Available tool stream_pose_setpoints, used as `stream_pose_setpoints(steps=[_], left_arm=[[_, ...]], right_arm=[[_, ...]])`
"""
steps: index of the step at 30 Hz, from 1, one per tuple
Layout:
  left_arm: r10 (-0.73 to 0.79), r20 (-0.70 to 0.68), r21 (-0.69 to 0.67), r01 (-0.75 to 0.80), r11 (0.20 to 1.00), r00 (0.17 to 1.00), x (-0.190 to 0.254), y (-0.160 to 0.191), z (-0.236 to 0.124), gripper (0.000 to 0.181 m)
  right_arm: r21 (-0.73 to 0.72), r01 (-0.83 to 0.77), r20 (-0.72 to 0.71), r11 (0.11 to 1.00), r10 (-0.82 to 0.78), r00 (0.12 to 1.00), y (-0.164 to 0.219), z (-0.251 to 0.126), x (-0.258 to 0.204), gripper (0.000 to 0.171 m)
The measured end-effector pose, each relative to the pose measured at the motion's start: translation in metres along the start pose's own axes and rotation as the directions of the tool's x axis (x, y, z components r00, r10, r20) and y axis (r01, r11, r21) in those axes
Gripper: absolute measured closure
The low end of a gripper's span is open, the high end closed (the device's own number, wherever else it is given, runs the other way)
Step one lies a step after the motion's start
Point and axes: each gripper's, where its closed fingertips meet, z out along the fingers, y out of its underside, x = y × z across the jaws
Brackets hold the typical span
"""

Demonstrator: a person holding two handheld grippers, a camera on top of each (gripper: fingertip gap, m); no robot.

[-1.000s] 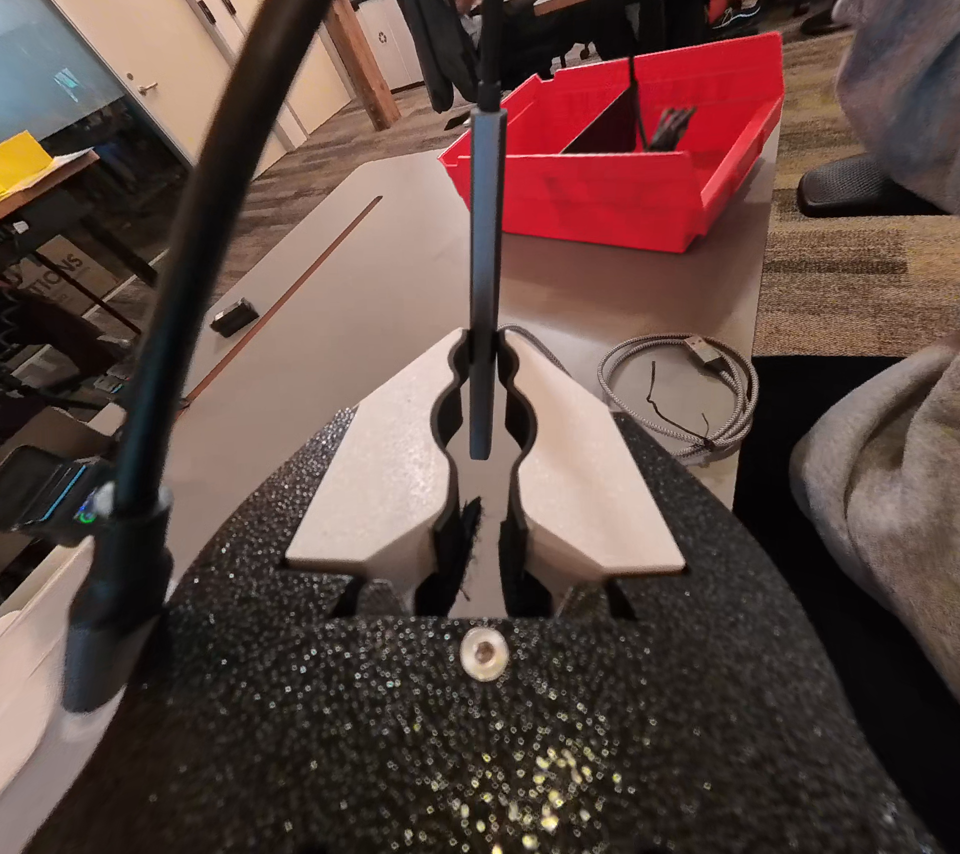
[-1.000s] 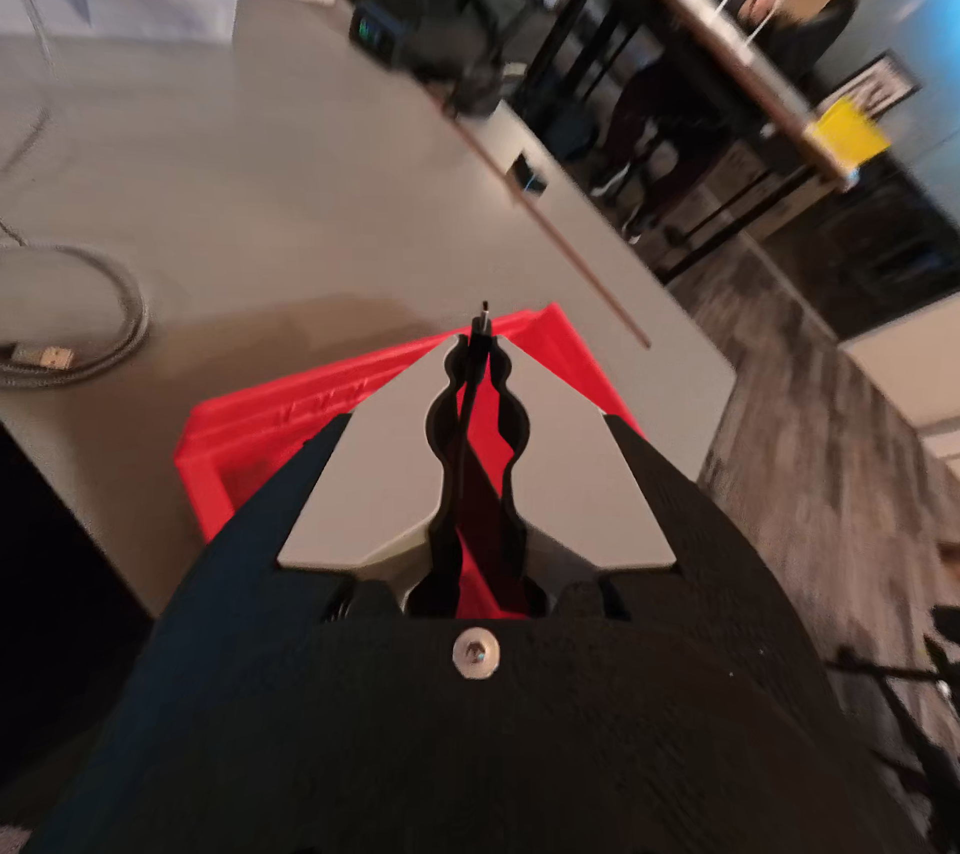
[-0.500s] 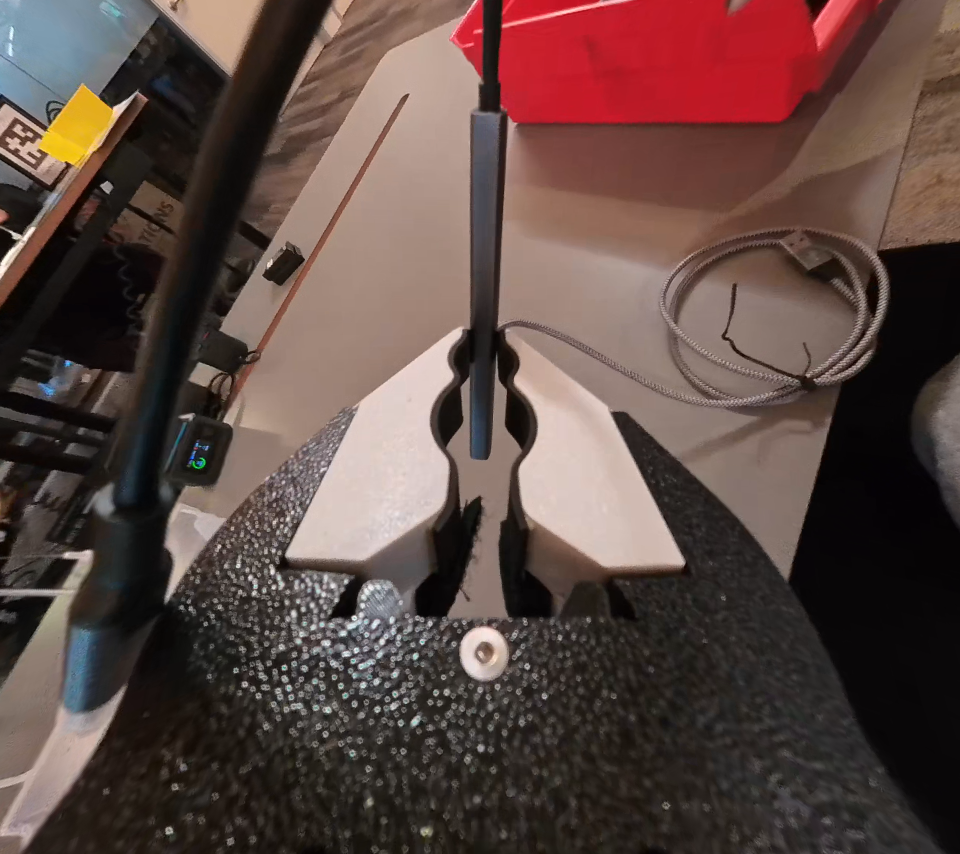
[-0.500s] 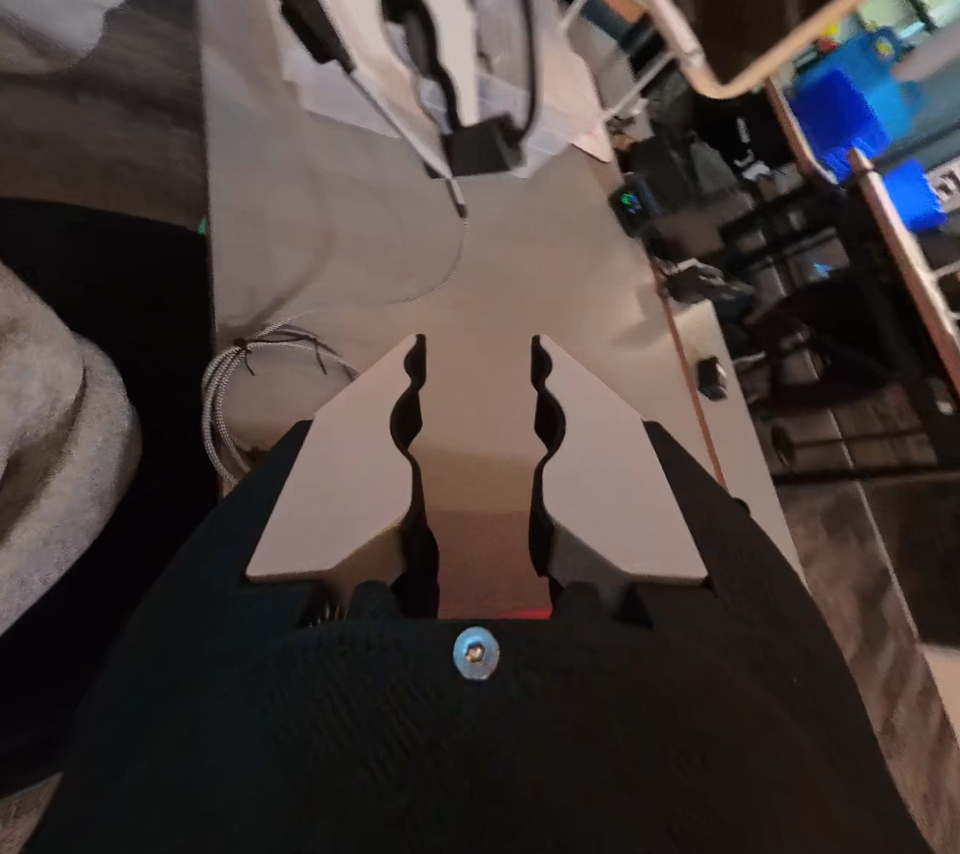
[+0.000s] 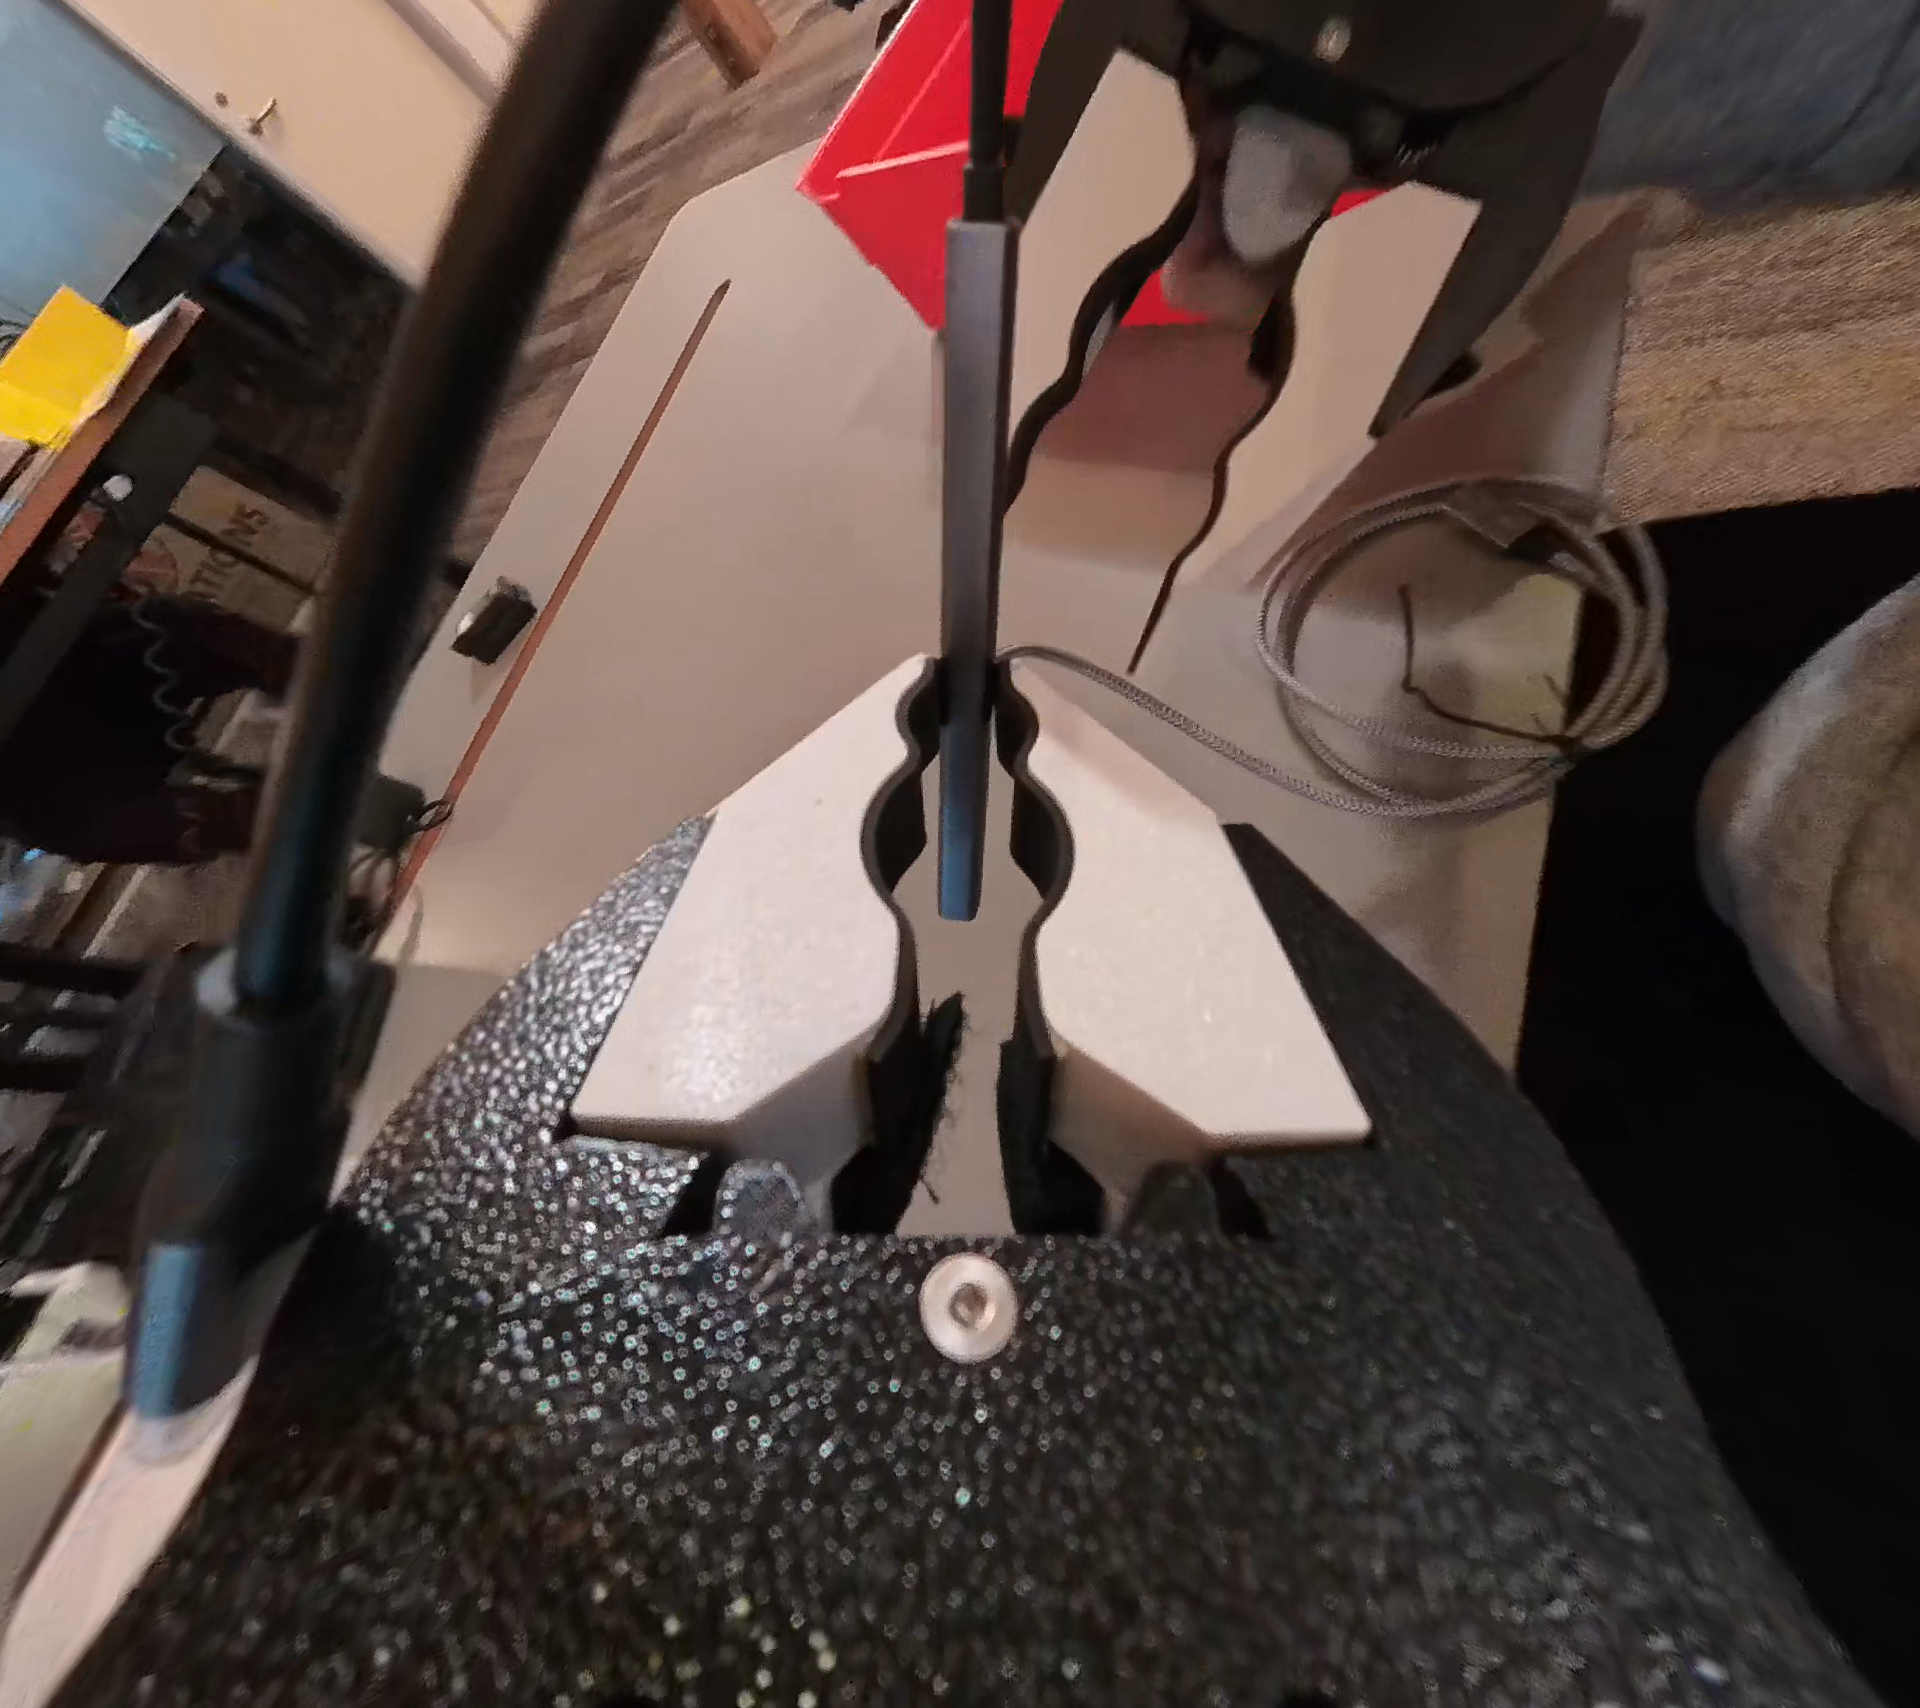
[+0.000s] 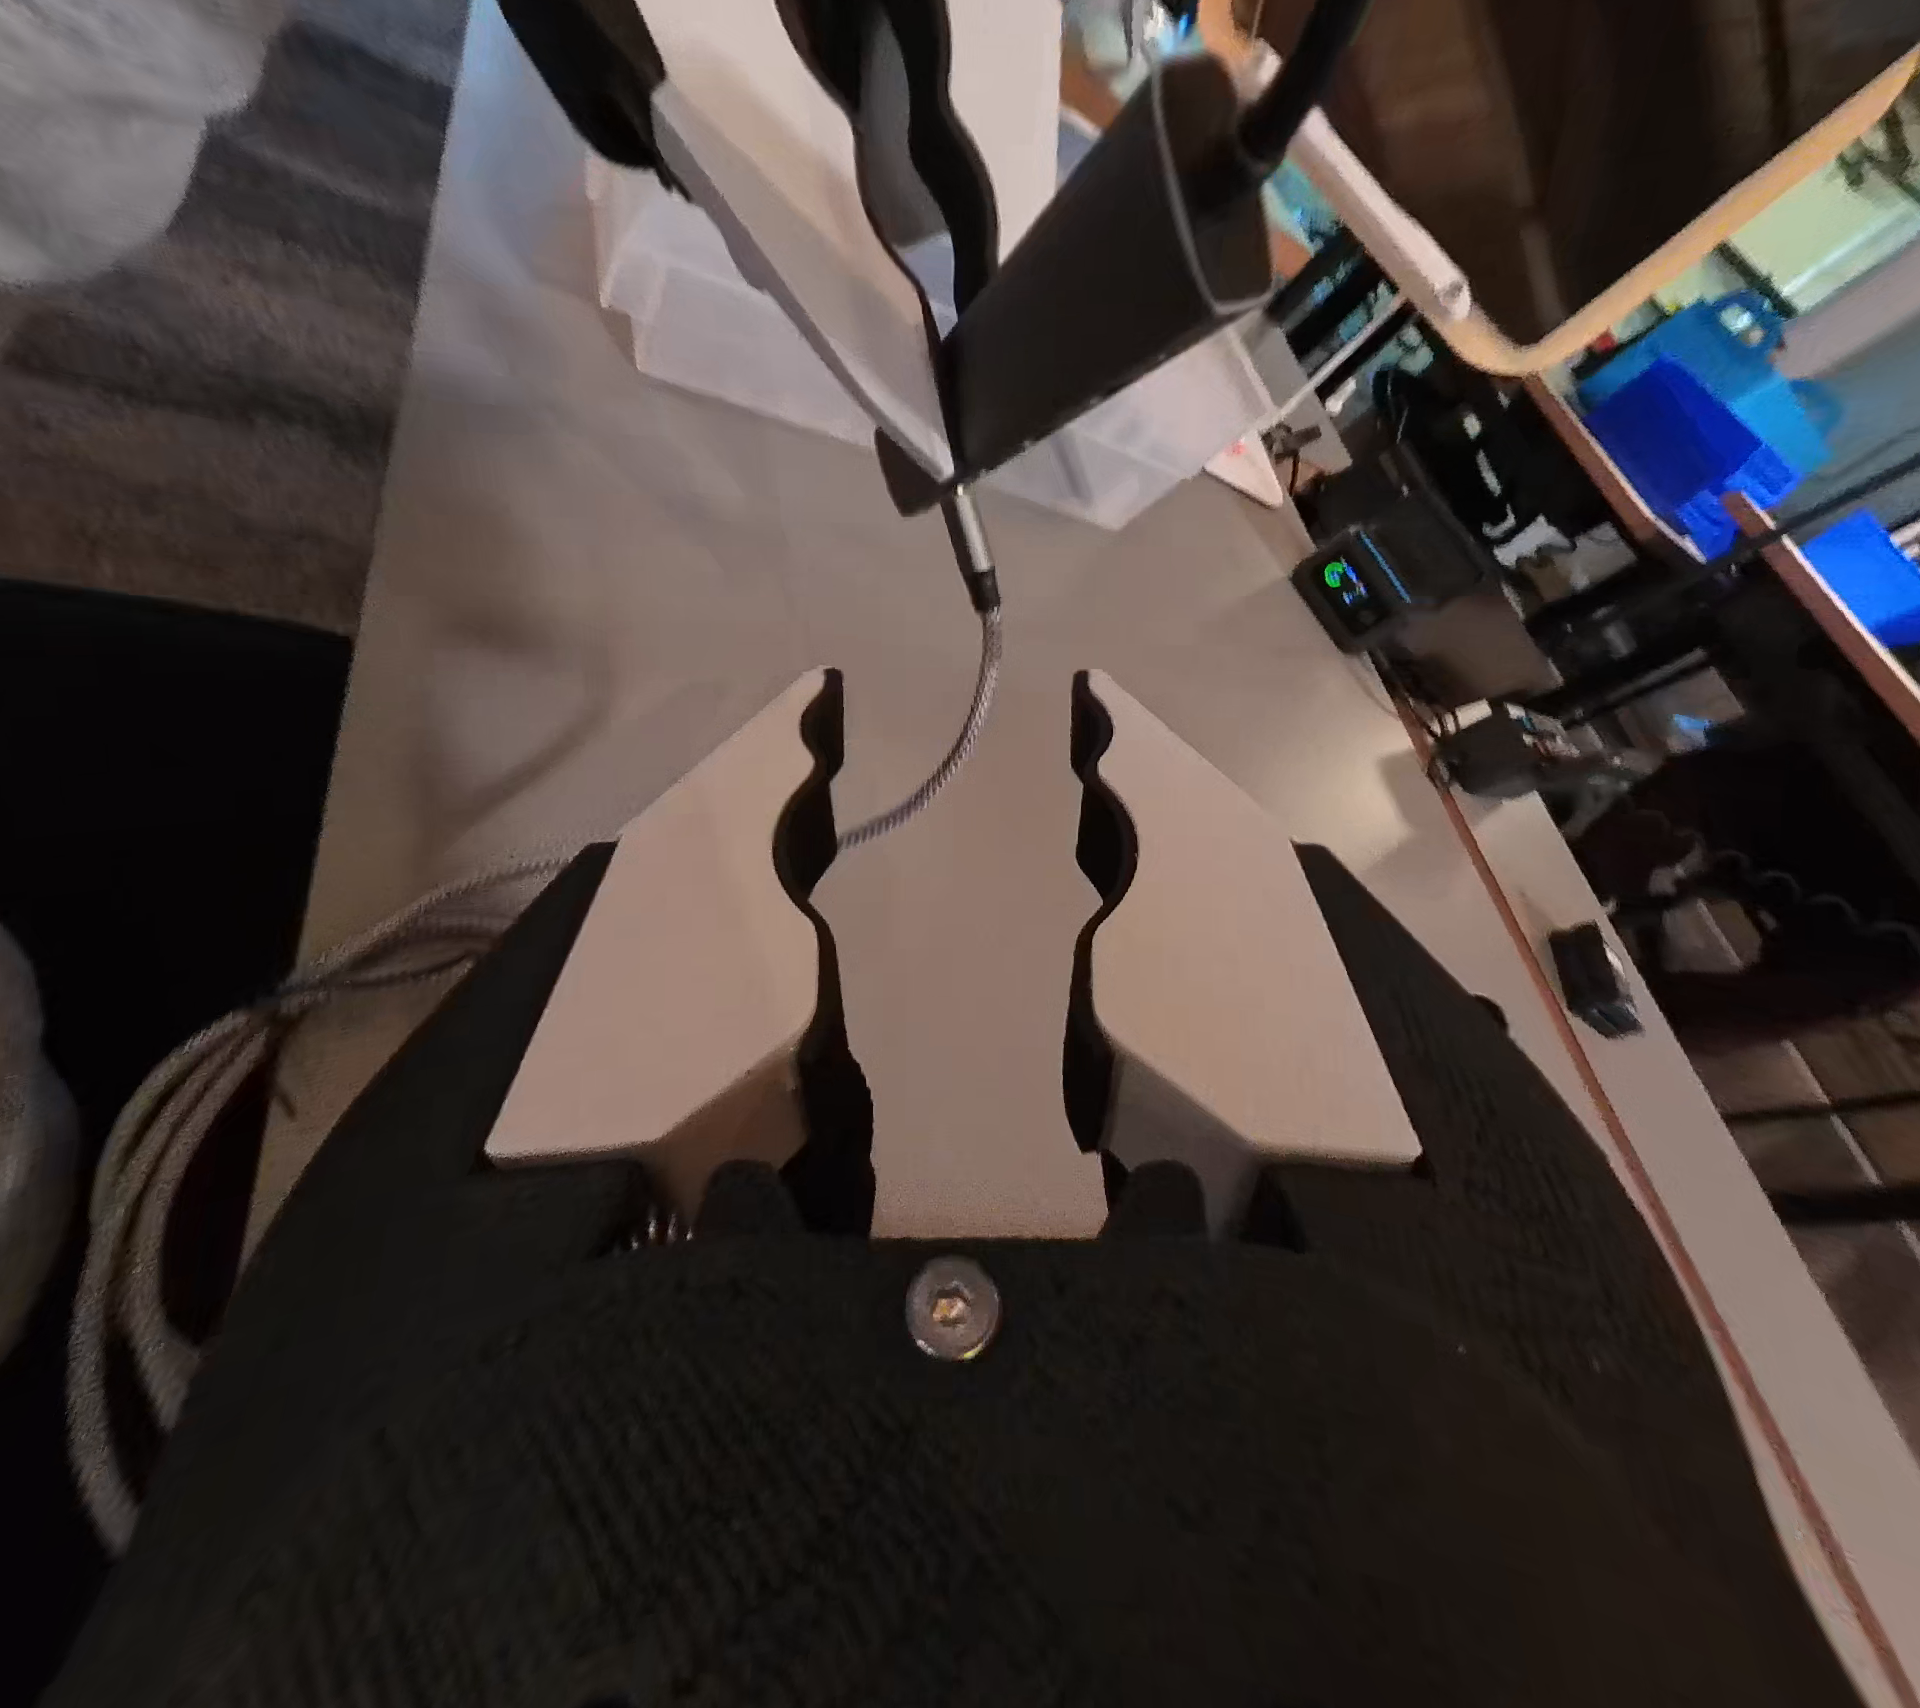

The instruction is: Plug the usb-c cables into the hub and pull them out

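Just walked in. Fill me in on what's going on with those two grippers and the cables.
A person holds a gripper in each hand over a pale table. The left gripper is shut on a slim dark hub, holding it up off the table. A braided grey cable is plugged into the hub's end and trails down to a coil on the table. The right gripper is open and empty, pointed at that cable's plug with the cable running between its fingers. A red bin sits behind.

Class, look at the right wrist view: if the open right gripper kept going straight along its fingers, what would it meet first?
Most likely the braided cable and its metal plug, plugged into the hub that the left gripper holds. The right gripper is open; depth is hard to judge.
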Motion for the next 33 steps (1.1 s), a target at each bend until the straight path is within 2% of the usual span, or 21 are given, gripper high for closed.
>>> stream_pose_setpoints(steps=[4,7,9,14,17,19,20,21,23,29,31,32,33], left_arm=[[-0.043,-0.126,0.136,0.060,0.989,0.991,0.014,-0.015,-0.007,0.173],[-0.022,-0.202,0.211,0.066,0.975,0.979,0.025,-0.024,-0.012,0.173],[-0.021,-0.213,0.215,0.068,0.974,0.977,0.027,-0.024,-0.012,0.173],[-0.015,-0.233,0.225,0.069,0.972,0.972,0.031,-0.025,-0.011,0.173],[-0.041,-0.244,0.228,0.099,0.969,0.969,0.031,-0.026,-0.011,0.173],[-0.047,-0.206,0.214,0.092,0.972,0.977,0.028,-0.025,-0.009,0.166],[-0.032,-0.166,0.182,0.063,0.981,0.986,0.025,-0.021,-0.007,0.153],[-0.003,-0.152,0.137,0.024,0.990,0.988,0.026,-0.016,-0.004,0.152],[0.062,-0.167,0.118,-0.043,0.992,0.984,0.034,-0.014,-0.004,0.172],[0.108,-0.250,0.222,-0.051,0.974,0.962,0.046,-0.039,-0.030,0.173],[0.109,-0.148,0.131,-0.090,0.987,0.983,0.023,-0.023,-0.046,0.173],[0.075,-0.088,0.138,-0.062,0.988,0.993,0.007,-0.018,-0.062,0.173],[0.024,-0.059,0.205,-0.011,0.979,0.998,-0.006,-0.023,-0.080,0.173]], right_arm=[[0.141,-0.015,0.029,0.990,0.011,1.000,-0.018,-0.003,-0.008,0.145],[0.148,-0.014,0.055,0.989,0.006,0.998,-0.020,-0.004,-0.013,0.152],[0.173,-0.014,0.071,0.985,0.002,0.997,-0.024,-0.006,-0.016,0.162],[0.210,-0.043,0.117,0.977,0.018,0.993,-0.033,-0.012,-0.019,0.161],[0.209,-0.029,0.129,0.977,0.002,0.992,-0.034,-0.013,-0.022,0.167],[0.194,-0.023,0.129,0.981,-0.002,0.992,-0.033,-0.013,-0.021,0.167],[0.188,-0.021,0.136,0.982,-0.005,0.991,-0.033,-0.014,-0.021,0.168],[0.186,-0.017,0.140,0.982,-0.009,0.990,-0.034,-0.015,-0.022,0.168],[0.171,0.003,0.141,0.985,-0.027,0.990,-0.034,-0.017,-0.023,0.168],[0.183,0.092,0.194,0.979,-0.128,0.973,-0.062,-0.040,-0.032,0.168],[0.055,0.186,0.099,0.981,-0.190,0.977,-0.046,-0.052,-0.011,0.168],[0.035,0.175,0.046,0.984,-0.177,0.983,-0.040,-0.064,0.005,0.168],[0.084,0.116,0.012,0.990,-0.118,0.993,-0.045,-0.078,0.019,0.168]])
